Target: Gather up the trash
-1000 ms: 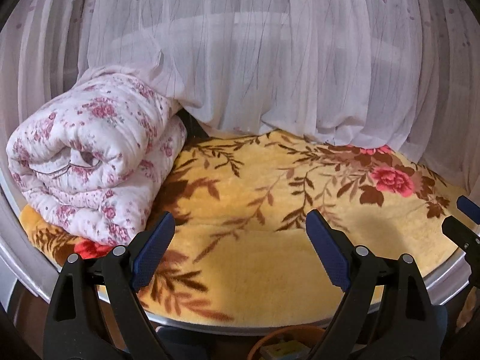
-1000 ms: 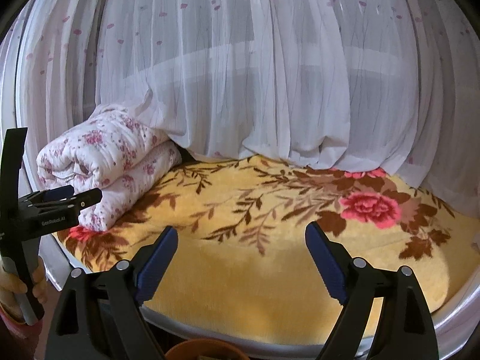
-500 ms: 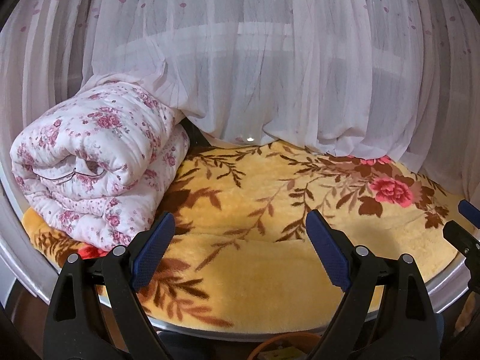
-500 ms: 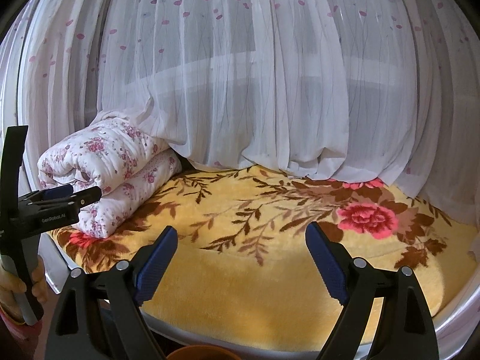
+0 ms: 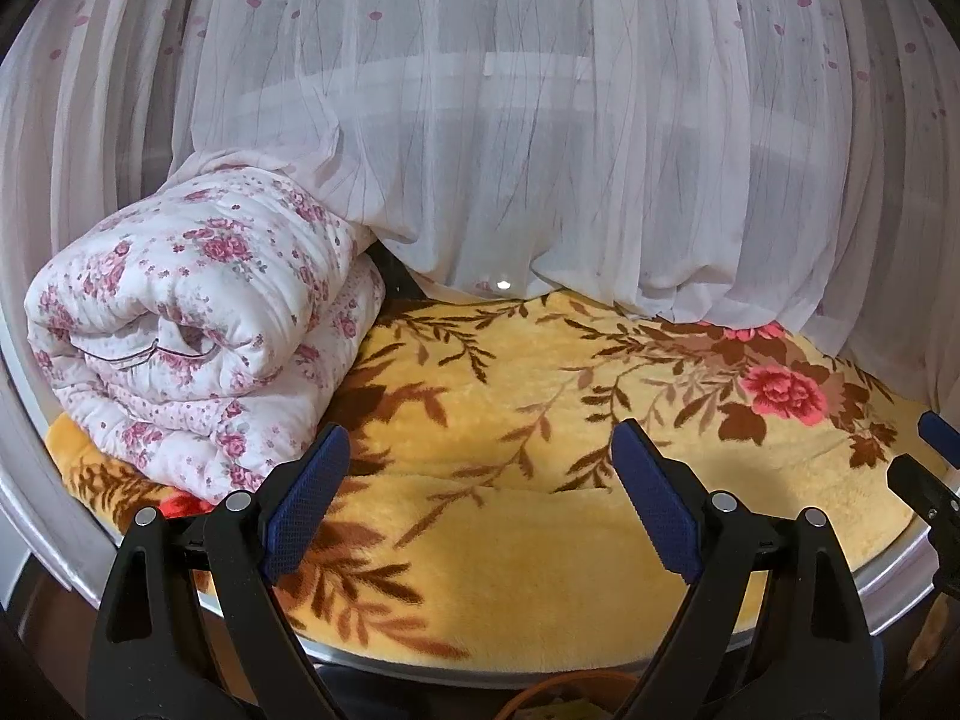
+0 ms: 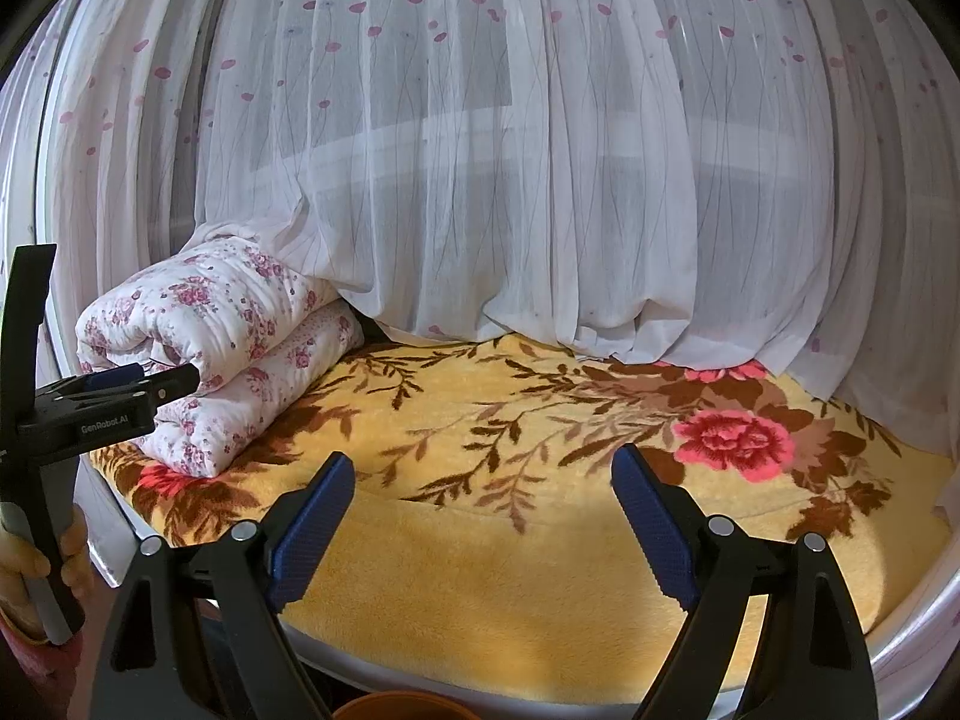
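Trash is not showing anywhere on the yellow floral blanket [image 5: 540, 546] we are facing; only the rolled quilt [image 5: 198, 324] lies there under the sheer curtain [image 6: 480, 180]. Over the last second we have been lifting both views slightly. Left gripper [image 5: 480, 504] and right gripper [image 6: 483, 516] are gaping wide, empty, so we are judging this as searching.

Orange round container [image 6: 396, 705], only rim visible

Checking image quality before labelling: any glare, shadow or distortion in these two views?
Left wrist: small bright glint on the curtain, fisheye bends the ledge edge, dark corners. Right wrist: shadow band across the yellow blanket; both sharp.
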Available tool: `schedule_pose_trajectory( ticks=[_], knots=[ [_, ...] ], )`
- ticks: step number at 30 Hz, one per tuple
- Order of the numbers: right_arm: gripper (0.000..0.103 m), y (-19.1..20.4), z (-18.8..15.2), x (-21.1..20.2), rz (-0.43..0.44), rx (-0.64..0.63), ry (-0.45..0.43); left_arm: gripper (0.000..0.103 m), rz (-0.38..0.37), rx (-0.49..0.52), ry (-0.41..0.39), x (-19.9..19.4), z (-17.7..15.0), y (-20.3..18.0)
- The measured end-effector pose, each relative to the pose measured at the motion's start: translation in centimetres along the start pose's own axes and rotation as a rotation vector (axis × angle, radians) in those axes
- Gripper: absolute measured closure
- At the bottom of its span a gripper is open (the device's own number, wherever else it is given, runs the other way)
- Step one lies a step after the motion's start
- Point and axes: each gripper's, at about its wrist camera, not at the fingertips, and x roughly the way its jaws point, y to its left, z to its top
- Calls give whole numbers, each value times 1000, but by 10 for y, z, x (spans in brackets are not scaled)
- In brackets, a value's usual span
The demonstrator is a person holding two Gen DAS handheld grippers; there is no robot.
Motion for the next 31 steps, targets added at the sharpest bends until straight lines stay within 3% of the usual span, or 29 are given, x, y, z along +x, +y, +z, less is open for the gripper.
schedule_pose_trajectory(
  ticks=[31],
  knots=[
    [17, -1, 0, -1, 0, -2, 3, 16, 24, -17, -20, -5, 3, -5]
  ],
)
